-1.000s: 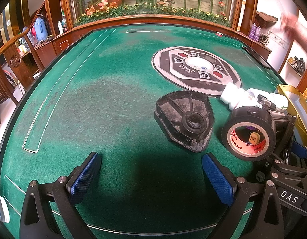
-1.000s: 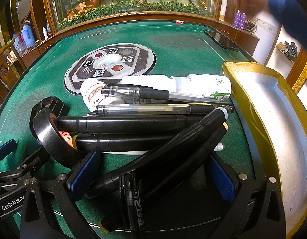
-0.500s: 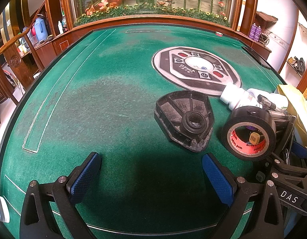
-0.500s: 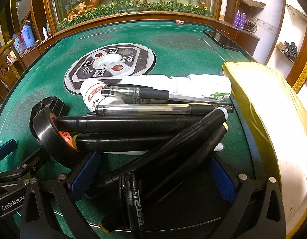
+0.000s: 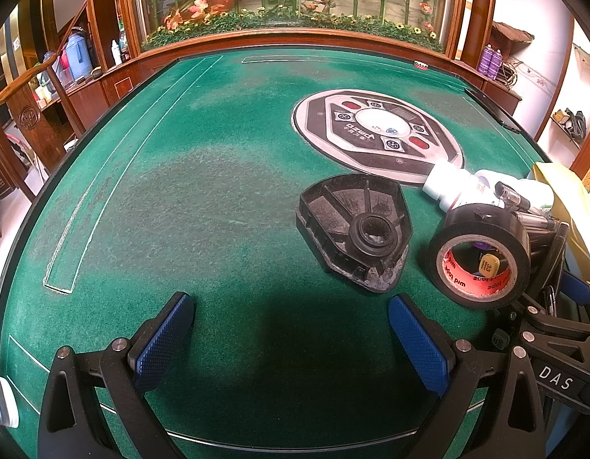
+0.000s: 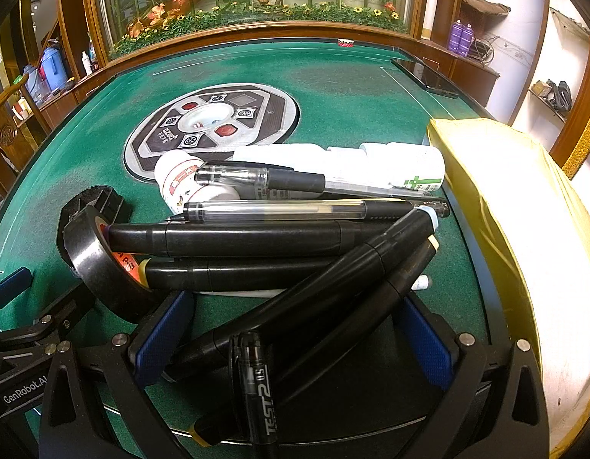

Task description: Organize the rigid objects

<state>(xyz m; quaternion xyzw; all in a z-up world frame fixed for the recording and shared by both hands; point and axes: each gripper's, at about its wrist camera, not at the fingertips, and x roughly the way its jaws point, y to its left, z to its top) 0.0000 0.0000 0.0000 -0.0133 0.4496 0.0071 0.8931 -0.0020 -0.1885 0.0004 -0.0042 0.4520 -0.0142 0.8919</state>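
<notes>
Green felt tabletop [image 5: 187,176].
Black markers [image 6: 256,237]: piled, long axes mostly left-right, two slanting up to the right; two clear pens [image 6: 279,210] and white bottles [image 6: 402,162] lie crosswise behind.
Black tape roll [image 5: 482,256]: on edge, leaning on the pile.
Yellow box [image 6: 497,191]: right of pile, interior hidden.
Left gripper [image 5: 291,329]: fingers wide apart, empty.
Right gripper [image 6: 291,329]: fingers wide apart, straddling marker ends, not clamped.
</notes>
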